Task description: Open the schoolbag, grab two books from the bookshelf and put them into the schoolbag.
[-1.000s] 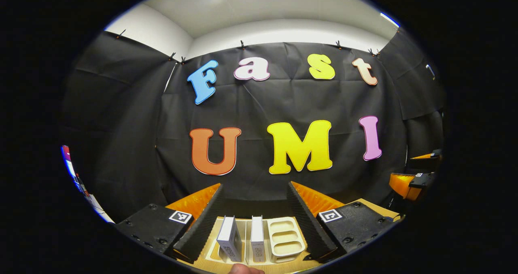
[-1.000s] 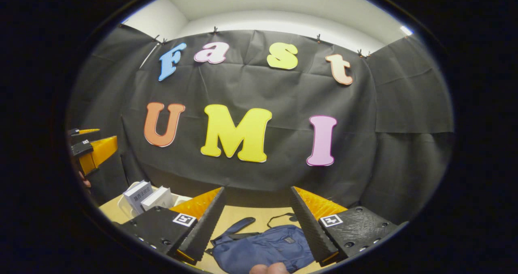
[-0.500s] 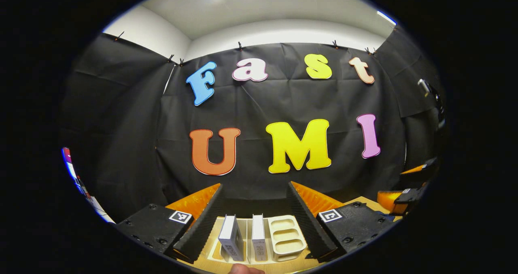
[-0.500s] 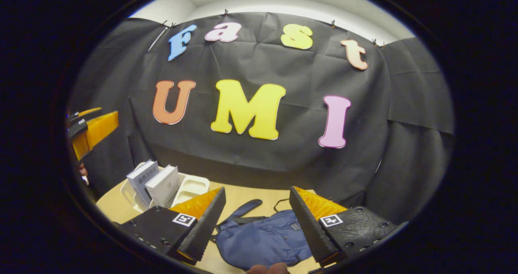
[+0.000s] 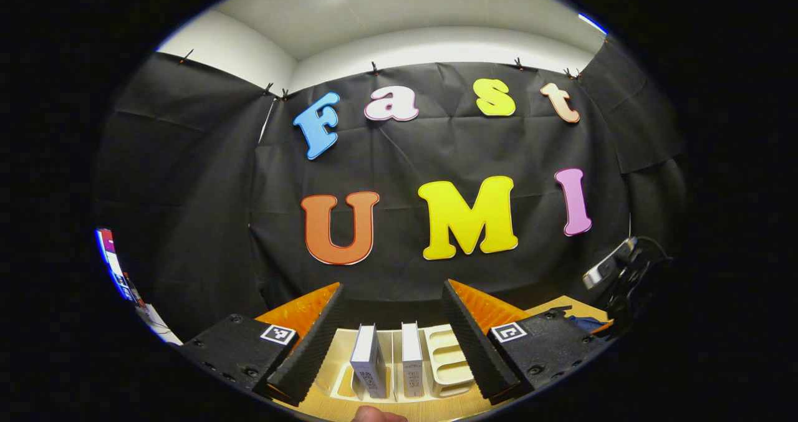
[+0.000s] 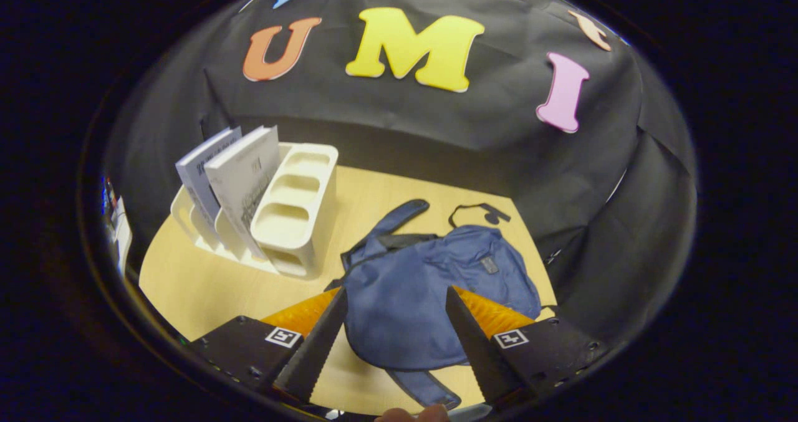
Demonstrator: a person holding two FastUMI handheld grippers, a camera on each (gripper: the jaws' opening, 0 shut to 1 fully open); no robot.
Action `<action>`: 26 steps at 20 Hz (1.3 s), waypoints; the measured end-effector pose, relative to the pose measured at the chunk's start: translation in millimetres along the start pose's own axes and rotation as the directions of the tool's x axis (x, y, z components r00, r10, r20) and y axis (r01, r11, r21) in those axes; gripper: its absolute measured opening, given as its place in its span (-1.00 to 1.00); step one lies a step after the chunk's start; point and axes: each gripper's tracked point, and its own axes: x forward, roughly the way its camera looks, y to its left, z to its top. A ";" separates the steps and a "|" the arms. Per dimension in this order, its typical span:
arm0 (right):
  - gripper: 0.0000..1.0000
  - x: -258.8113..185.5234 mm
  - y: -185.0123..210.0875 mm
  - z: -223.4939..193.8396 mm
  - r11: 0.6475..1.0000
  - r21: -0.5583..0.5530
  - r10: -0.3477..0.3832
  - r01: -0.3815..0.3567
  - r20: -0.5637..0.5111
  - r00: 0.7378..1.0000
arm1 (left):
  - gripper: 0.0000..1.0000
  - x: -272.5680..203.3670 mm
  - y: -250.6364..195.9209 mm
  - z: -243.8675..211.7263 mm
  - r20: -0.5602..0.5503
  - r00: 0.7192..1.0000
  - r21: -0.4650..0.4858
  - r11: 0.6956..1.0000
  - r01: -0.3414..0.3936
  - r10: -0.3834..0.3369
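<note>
Right gripper view: right claw (image 6: 394, 328) is wide open, holding nothing, poised above the schoolbag (image 6: 424, 291), which lies flat on the counter (image 6: 199, 278) directly ahead, between the fingers. Bag's long axis runs roughly fwd, strap end away from claw. Bookshelf (image 6: 293, 216) w/ two upright books (image 6: 234, 179) sits fwd-left. Left claw (image 5: 393, 341) is open, empty, aimed at the books (image 5: 386, 363). Judgement: right claw is nearer the bag; opening comes first.

The left gripper view faces the bookshelf (image 5: 399, 366) low and level; the right gripper view looks down at the bench (image 6: 206, 285), sharing that bookshelf (image 6: 293, 204).
</note>
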 end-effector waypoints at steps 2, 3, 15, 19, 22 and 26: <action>0.92 17.5 10.6 -17.2 0.999 -0.031 0.008 -0.011 -0.077 0.997 | 0.94 -2.1 4.6 -3.0 -0.008 1.000 0.001 1.000 -0.005 0.005; 0.92 24.6 13.6 -25.1 0.999 -0.046 0.008 -0.014 -0.117 0.993 | 0.95 -2.2 6.6 -6.1 -0.012 1.000 0.000 1.000 -0.007 0.007; 0.92 89.5 36.2 -93.0 0.989 -0.147 -0.073 0.008 -0.441 0.895 | 0.95 -1.8 29.0 -34.6 -0.093 0.995 -0.039 0.998 -0.045 0.041; 0.92 104.0 33.7 -103.5 0.985 -0.164 -0.130 0.061 -0.455 0.881 | 0.95 3.1 37.0 -39.8 -0.108 0.992 -0.032 0.998 -0.061 0.057; 0.92 103.6 34.6 -107.2 0.981 -0.186 -0.143 0.063 -0.458 0.877 | 0.95 6.6 38.0 -42.6 -0.118 0.991 -0.033 0.998 -0.058 0.054; 0.92 94.6 28.3 -116.7 0.961 -0.264 -0.192 0.084 -0.416 0.889 | 0.95 11.2 34.7 -46.5 -0.129 0.991 -0.047 0.998 -0.051 0.045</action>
